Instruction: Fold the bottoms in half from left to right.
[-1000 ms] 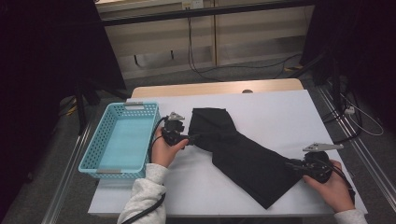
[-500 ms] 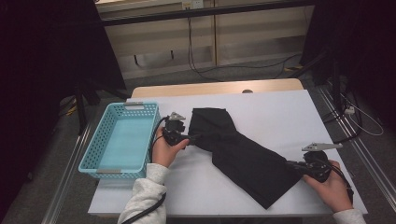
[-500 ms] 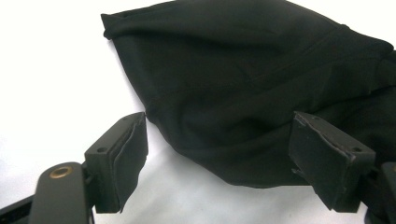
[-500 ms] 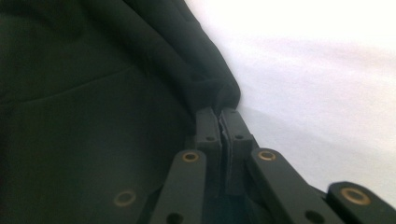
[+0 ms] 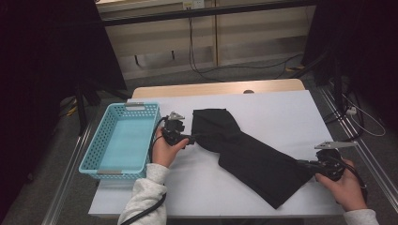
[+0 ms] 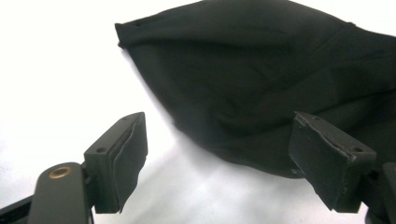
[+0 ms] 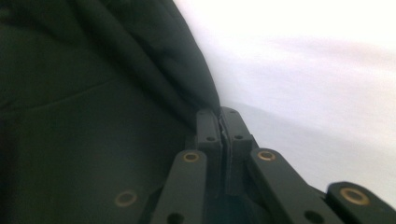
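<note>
In the right gripper view the black cloth (image 7: pixel 93 116) is cut off at nine and twelve o'clock, and whether its edge is pinched cannot be told. In the left gripper view its three o'clock end is cropped.

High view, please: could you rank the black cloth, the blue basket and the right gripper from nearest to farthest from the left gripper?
1. Black cloth, just right of the left gripper.
2. Blue basket, close on its left.
3. Right gripper, at the cloth's far end.

No legible text, label, brand, number or sign on any surface.
</note>
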{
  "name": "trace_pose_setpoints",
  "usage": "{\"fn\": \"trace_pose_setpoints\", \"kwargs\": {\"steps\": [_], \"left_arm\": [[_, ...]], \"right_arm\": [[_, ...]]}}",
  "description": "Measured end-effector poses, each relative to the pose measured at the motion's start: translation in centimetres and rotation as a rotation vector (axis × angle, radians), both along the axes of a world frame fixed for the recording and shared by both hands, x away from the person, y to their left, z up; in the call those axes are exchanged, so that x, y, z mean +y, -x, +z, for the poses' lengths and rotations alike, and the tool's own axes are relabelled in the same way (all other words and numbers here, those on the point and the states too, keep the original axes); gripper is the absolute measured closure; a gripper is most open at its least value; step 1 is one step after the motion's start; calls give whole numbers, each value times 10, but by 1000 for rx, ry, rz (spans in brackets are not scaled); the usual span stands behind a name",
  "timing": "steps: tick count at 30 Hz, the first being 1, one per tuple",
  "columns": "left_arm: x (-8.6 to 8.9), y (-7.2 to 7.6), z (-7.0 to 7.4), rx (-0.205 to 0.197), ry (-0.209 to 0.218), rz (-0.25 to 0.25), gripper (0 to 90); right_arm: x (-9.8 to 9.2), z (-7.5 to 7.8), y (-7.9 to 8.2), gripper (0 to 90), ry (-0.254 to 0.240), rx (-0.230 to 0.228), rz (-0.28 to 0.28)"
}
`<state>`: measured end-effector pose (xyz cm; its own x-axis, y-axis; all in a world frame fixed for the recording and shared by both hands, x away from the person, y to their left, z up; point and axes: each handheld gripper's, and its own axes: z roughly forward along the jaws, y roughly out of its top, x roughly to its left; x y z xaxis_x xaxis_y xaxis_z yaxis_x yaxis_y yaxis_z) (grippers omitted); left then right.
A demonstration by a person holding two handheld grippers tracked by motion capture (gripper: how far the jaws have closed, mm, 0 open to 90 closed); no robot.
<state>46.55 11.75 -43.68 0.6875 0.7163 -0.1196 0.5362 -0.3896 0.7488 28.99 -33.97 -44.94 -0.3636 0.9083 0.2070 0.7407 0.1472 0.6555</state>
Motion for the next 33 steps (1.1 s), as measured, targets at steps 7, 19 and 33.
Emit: {"fn": "trace_pose_setpoints", "kwargs": {"steps": [7,19,33], "left_arm": [[-2,-9,-3,-1,15,42,194],[-12,-26,-19,22,40,45,311],[-28,-33,-27,78,71,25,783]], "right_arm": [[-18,-3,1,879,-7,18,-39],[-16,-4,1,877,5,11,-24],[-18,-6,0,876,-18,10,-19]]}}
